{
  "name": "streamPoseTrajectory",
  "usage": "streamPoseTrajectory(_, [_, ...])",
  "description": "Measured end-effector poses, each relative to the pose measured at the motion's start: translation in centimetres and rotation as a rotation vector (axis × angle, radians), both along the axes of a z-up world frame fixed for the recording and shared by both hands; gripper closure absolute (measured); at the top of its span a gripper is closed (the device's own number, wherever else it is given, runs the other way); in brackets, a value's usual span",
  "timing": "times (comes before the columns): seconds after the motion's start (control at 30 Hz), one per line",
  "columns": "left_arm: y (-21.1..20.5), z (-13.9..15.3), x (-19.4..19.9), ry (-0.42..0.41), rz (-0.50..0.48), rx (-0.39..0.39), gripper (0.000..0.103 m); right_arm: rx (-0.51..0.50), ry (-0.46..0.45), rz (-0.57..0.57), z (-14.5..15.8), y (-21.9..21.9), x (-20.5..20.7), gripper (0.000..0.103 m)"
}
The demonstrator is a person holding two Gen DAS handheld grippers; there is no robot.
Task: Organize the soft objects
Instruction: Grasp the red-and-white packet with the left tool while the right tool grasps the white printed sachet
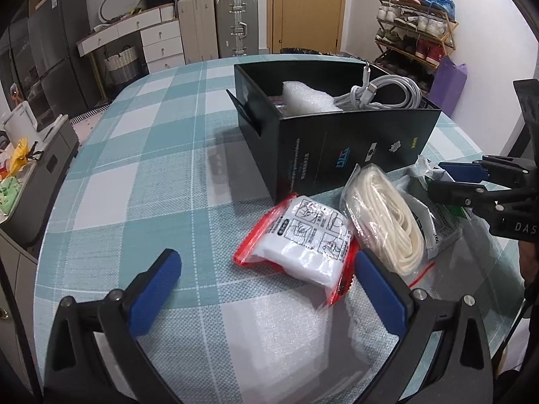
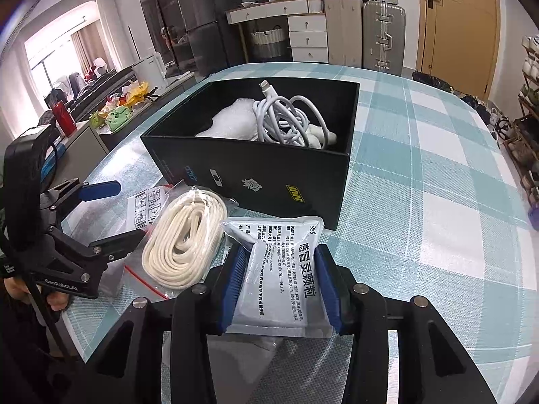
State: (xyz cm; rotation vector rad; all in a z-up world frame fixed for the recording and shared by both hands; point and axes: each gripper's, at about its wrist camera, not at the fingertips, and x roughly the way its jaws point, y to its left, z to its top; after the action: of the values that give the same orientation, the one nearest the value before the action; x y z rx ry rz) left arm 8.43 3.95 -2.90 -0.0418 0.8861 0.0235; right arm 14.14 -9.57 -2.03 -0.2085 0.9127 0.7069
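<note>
A teal-and-white checked cloth covers the counter [image 2: 438,175], with suitcases, drawers and a shoe rack behind it. The right gripper [image 2: 279,286] is clamped on a flat silver medicine sachet [image 2: 279,269], its blue pads pressing both long edges so the foil bows. Just ahead of that gripper stands the open black box [image 2: 269,175], already holding a white cable [image 2: 293,118] and foam wrap [image 2: 232,118]. Left of the gripper lies a bagged coil of cream rope [image 2: 185,239].

The left gripper [image 1: 266,289] hovers with jaws wide and nothing between them, a red-edged zip bag [image 1: 303,239] just ahead of its right finger.

The risk is probably the grip itself: slick, buckling foil could slide out on the lift. The sachet's far corner also lies near the box wall and may catch there, nudging the box. Its left edge sits close to the rope bag, which might drag along.
</note>
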Motion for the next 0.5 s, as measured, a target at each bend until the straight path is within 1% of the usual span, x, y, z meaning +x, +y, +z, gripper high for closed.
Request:
streamPoseTrajectory(0.13, [-0.07, -0.15, 0.58, 0.017, -0.014, -0.018, 0.0, -0.001, 0.001, -0.001, 0.0, -0.08, -0.04, 0.06])
streamPoseTrajectory(0.2, [-0.17, -0.14, 0.74, 0.017, -0.015, -0.014, 0.0, 0.001, -0.001, -0.001, 0.08, -0.07, -0.12, 0.06])
streamPoseTrajectory(0.3, [-0.33, -0.12, 0.78, 0.016, -0.022, -0.008, 0.006, 0.001, -0.001, 0.002, 0.06, -0.12, -0.11, 0.06])
streamPoseTrajectory(0.37, [-0.48, -0.11, 0.64, 0.015, -0.033, -0.008, 0.022, -0.001, -0.002, 0.002, 0.07, -0.09, -0.13, 0.06])
streamPoseTrajectory(0.4, [-0.54, -0.12, 0.57, 0.017, -0.033, -0.008, 0.027, 0.0, -0.004, 0.001, 0.09, -0.11, -0.14, 0.06])
streamPoseTrajectory(0.43, [-0.48, -0.17, 0.59, 0.018, -0.035, -0.01, 0.038, -0.001, -0.006, 0.001, 0.11, -0.11, -0.15, 0.06])
streamPoseTrajectory(0.47, [-0.51, -0.18, 0.51, 0.019, -0.04, -0.015, 0.046, -0.001, -0.008, 0.001, 0.15, -0.11, -0.19, 0.06])
streamPoseTrajectory(0.5, [-0.55, -0.11, 0.34, 0.013, -0.042, -0.014, 0.049, 0.0, -0.01, 0.003, 0.21, -0.1, -0.26, 0.06])
